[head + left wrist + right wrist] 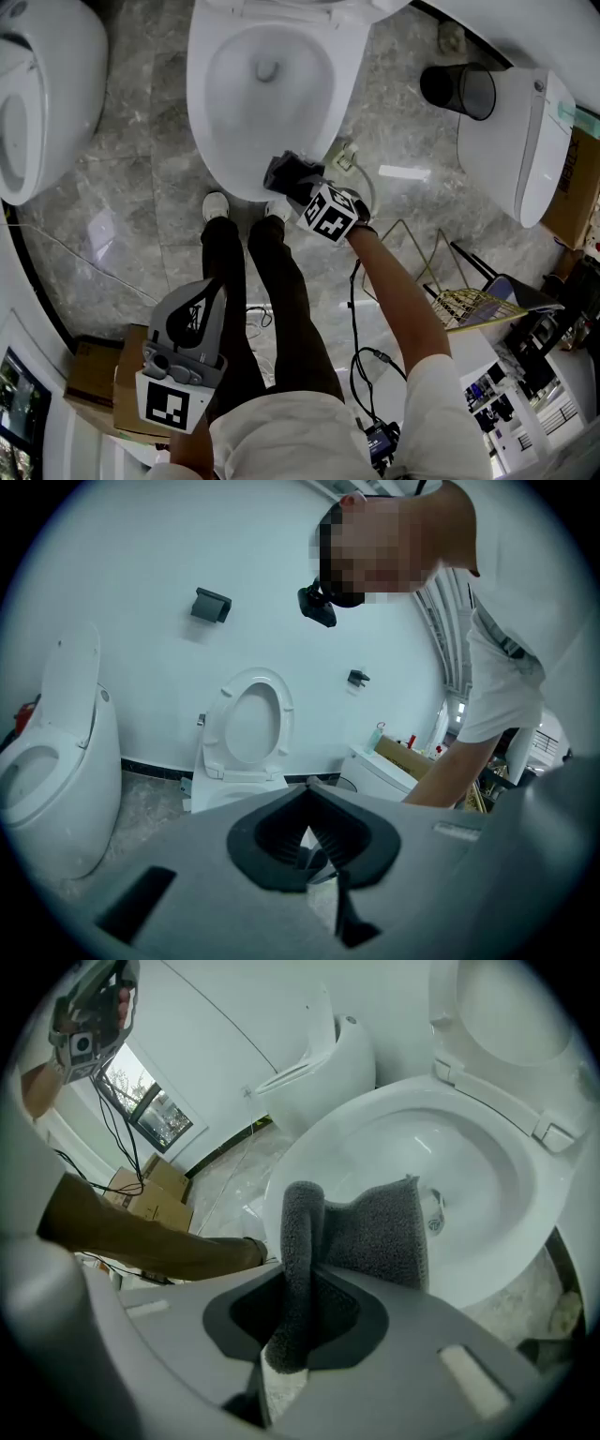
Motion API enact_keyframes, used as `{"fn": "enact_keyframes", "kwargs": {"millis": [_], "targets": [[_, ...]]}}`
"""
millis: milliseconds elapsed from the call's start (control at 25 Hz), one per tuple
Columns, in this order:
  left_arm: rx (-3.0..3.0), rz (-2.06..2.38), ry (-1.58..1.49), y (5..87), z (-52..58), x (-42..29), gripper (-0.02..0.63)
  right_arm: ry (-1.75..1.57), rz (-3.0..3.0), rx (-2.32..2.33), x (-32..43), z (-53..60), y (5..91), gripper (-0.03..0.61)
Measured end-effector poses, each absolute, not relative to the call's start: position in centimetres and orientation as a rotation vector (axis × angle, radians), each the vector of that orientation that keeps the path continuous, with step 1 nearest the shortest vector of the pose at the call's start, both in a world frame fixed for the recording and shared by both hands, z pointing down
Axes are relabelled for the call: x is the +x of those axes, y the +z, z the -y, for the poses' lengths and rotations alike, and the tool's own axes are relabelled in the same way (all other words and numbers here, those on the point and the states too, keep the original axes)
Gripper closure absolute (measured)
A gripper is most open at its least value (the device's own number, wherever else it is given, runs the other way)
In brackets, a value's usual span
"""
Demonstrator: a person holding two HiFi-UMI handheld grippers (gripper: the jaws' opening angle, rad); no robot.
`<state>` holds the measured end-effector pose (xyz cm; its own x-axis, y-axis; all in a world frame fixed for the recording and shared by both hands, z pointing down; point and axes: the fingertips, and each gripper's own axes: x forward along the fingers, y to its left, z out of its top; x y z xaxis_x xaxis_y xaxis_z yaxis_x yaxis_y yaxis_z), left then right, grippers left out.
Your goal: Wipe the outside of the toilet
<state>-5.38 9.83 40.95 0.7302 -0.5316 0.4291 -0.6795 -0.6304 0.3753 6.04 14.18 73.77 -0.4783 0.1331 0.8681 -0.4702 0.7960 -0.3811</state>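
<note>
The right tongs [298, 1321] are clamping a dark grey cloth [375, 1234]. They are biting it along 1 folded edge, so a thick roll is standing up between the jaws and the rest is spreading forward toward the near rim of the toilet [487, 1162]. Whether the cloth is touching the rim or hovering just over it, I cannot tell. In the head view the cloth is sitting at the near front of the bowl, slightly right of centre, just beyond the person's shoes. The left tongs [212, 291] are hanging at the near left by the person's hip, well apart from the toilet, with their jaws together and nothing between them.

The cloth is looking soft, light and floppy, with a terry pile that is likely bunching rather than keeping shape. A deep bite on a fold, as here, is probably serving better than a pinch at a corner. The toilet is hard, glazed and fixed to the floor [141, 187]. Its smooth curved outside is probably letting the cloth slide easily, so steady pressure is likely being called for.
</note>
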Motion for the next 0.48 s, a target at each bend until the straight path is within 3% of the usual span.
{"fn": "enact_keyframes", "kwargs": {"millis": [480], "targets": [[2.404,0.923,0.379,41.2,-9.7,-5.6,0.617,0.971,2.019,0.283,0.5,-16.0,73.3,0.52]]}}
